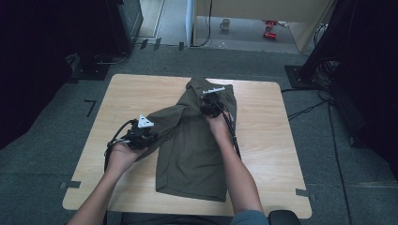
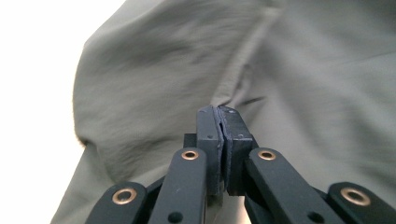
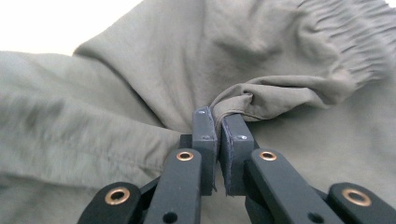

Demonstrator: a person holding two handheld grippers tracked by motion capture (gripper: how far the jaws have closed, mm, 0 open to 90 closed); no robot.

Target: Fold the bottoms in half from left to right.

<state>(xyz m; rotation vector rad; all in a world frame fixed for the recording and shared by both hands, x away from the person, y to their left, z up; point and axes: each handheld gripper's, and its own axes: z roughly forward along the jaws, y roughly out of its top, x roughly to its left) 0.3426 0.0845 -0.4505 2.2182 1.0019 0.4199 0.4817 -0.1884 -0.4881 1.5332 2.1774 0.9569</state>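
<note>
Olive-green shorts lie on the wooden table, one leg stretched toward the near edge, the other pulled up and out to the left. My left gripper is shut on that raised leg's fabric, pinching a seam fold. Over the upper middle of the garment, my right gripper is shut on a bunched fold next to the gathered elastic waistband.
The table stands on grey carpet. Bare wood lies to the left and right of the shorts. A dark stand base and cables sit off the table's far right corner. A mug stands on the floor beyond.
</note>
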